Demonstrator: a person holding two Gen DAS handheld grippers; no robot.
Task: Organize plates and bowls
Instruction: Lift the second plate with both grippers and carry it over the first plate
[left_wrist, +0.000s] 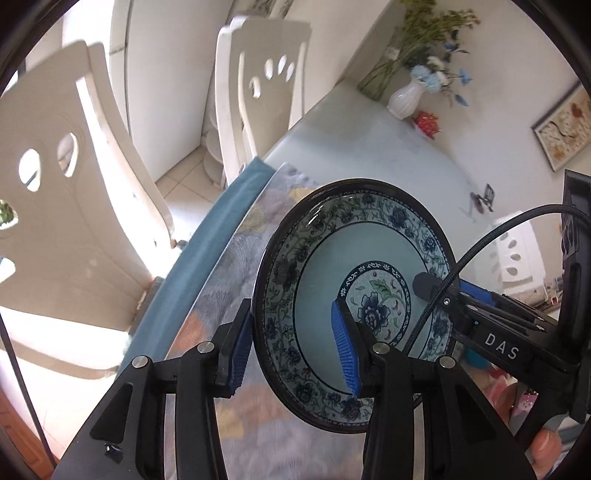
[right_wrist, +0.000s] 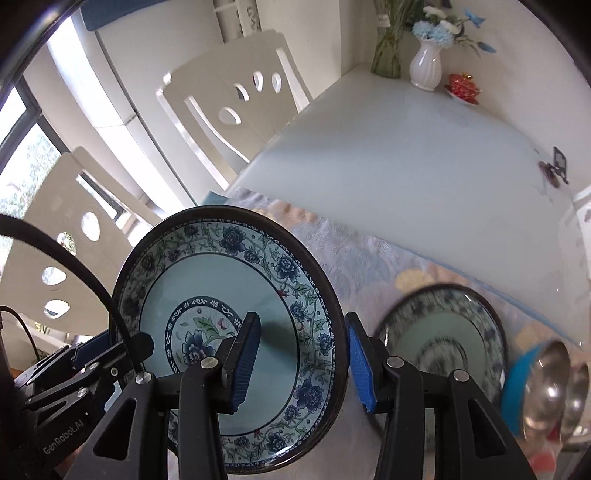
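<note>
with both tools on one dish, the left wrist view goes first: the left gripper (left_wrist: 293, 347) straddles the near-left rim of the floral plate (left_wrist: 325, 258), one blue pad outside the black rim, one inside on the glaze. gap is narrow and looks clamped on the rim. the right gripper (left_wrist: 476, 314) comes in from the right side of frame and bites the opposite rim; its jaw state can't be read from here. the plate sits tilted and seems to be off the patterned tablecloth (left_wrist: 229, 266), carried between the two tools. beyond it is pale table (left_wrist: 369, 155), white chairs (left_wrist: 55, 221) at the left edge, and a white vase (left_wrist: 404, 99) with flowers in the far corner.

right wrist view: the right gripper (right_wrist: 299, 365) pinches the plate (right_wrist: 207, 280) at its right rim, one pad inside, one outside, narrow, holding. the left gripper (right_wrist: 92, 365) shows at lower left on the far rim. the relation that matters: a second floral plate (right_wrist: 450, 332) lies flat on the cloth just right of the held one, blurred, so it's on the right hand's side. likely the carried plate goes on top of it, rims lined up. the steel bowls (right_wrist: 546, 384) with a blue outer wall sit further right, close enough to clip. the table runs back to the vase (right_wrist: 426, 66) and a small red dish (right_wrist: 461, 86).
</note>
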